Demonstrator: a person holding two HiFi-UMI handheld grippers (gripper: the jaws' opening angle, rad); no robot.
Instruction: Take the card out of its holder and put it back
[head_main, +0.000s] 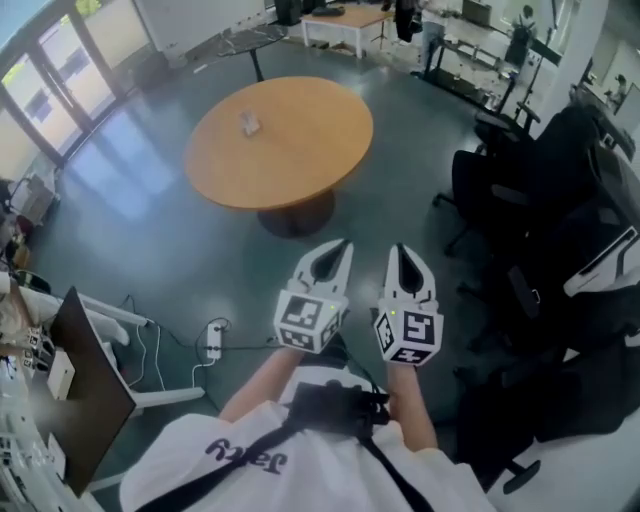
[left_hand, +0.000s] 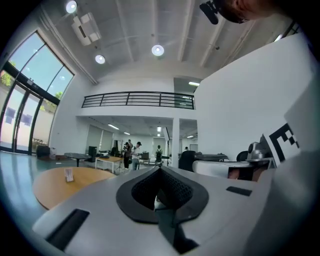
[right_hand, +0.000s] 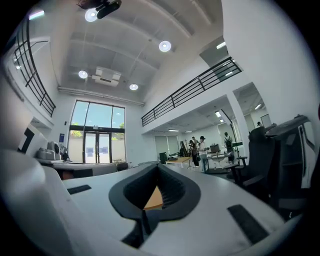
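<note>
Not started yet: left hand-held gripper and right hand-held gripper are hovering clenched (both empty); card holder on far desk needs approaching.

A round wooden table on one central pedestal is seen standing on a glossy dark floor, well ahead of the left claw and the right claw and apart from both. A small pale card holder is set upright on the top, ahead and to the left of both claws, towards the table's left side
</note>
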